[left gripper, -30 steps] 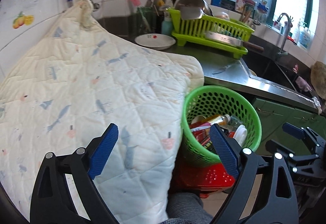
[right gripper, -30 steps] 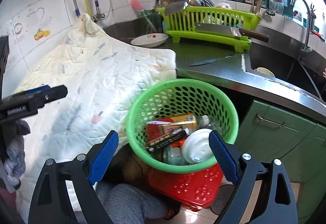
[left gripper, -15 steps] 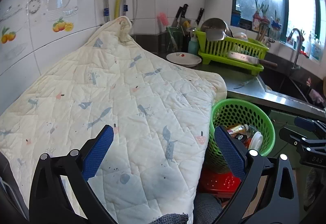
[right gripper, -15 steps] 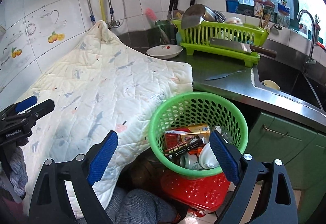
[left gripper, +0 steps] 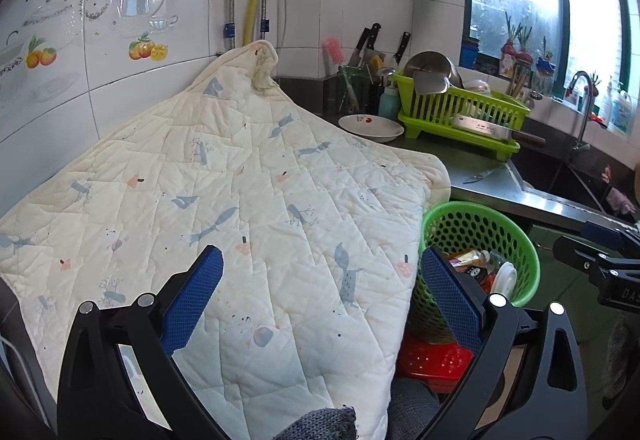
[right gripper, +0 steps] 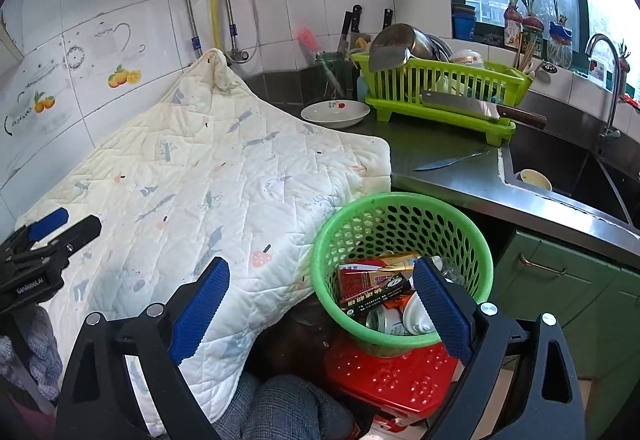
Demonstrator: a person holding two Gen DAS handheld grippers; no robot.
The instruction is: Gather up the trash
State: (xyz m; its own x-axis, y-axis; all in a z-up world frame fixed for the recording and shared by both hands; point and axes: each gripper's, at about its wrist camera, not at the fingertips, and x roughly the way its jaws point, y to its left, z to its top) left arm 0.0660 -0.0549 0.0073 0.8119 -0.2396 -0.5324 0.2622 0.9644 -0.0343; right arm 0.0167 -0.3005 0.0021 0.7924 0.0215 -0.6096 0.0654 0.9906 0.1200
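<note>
A green mesh basket (right gripper: 400, 224) stands on a red plastic stool (right gripper: 400, 372) beside the counter. It holds trash: a red carton (right gripper: 358, 280), a black box (right gripper: 376, 294), a can (right gripper: 386, 320) and a white lid (right gripper: 416, 316). My right gripper (right gripper: 320, 308) hovers open above the basket's near left rim, with nothing between its blue pads. My left gripper (left gripper: 324, 292) is open and empty over a quilted cream cloth (left gripper: 248, 199). From the left wrist view the basket (left gripper: 472, 228) lies to the right, with the right gripper (left gripper: 600, 264) beyond it.
The steel counter (right gripper: 440, 175) carries a loose knife (right gripper: 448, 161), a white dish (right gripper: 336, 111) and a lime dish rack (right gripper: 440, 87) with a cleaver on it. A sink (right gripper: 568, 167) with a small bowl lies right. Green cabinets (right gripper: 560, 280) stand below. A person's knee (right gripper: 280, 404) shows at the bottom.
Both grippers have drawn back and risen, so the basket looks smaller and more wall shows. The left gripper swung left over the cloth. The left jaws widened slightly.
</note>
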